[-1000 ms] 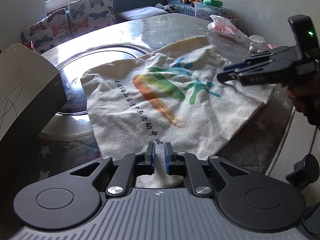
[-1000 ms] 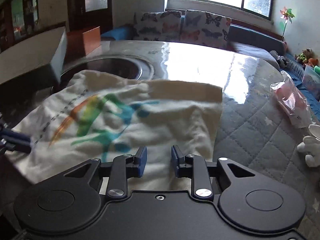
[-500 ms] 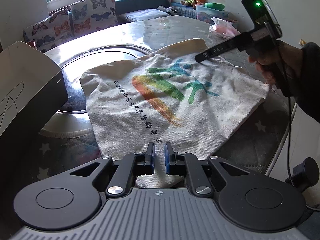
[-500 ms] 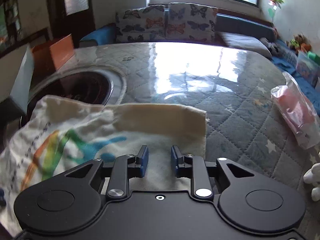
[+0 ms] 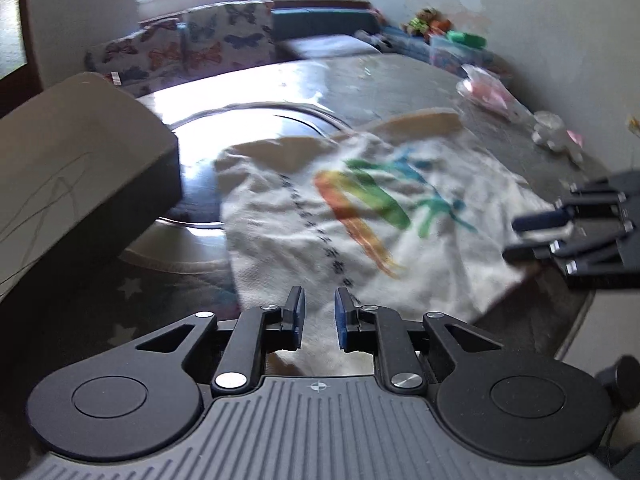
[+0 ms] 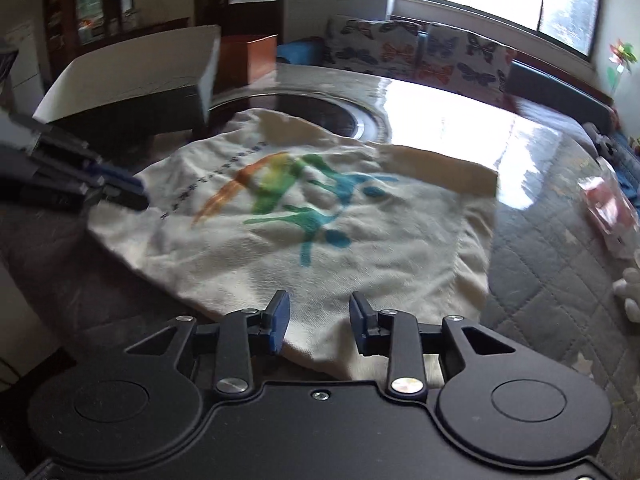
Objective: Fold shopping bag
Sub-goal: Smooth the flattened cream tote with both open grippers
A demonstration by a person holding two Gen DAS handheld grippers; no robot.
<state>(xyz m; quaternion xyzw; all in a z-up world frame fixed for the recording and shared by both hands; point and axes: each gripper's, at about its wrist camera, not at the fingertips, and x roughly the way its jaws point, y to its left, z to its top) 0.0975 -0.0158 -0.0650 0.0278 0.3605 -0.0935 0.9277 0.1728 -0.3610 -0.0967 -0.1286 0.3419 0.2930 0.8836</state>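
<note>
Having widened since a moment ago, my right gripper (image 6: 319,322) and left gripper (image 5: 318,317) both stand spread at the spread-out, unfolded shopping bag (image 6: 320,232), pinching nothing.

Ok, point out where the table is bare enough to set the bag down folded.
Bare quilted table lies between the shopping bag and the pink packet. The glossy far stretch toward the butterfly cushions is free too. Crowded: the cardboard box hems the bag's other side.
</note>
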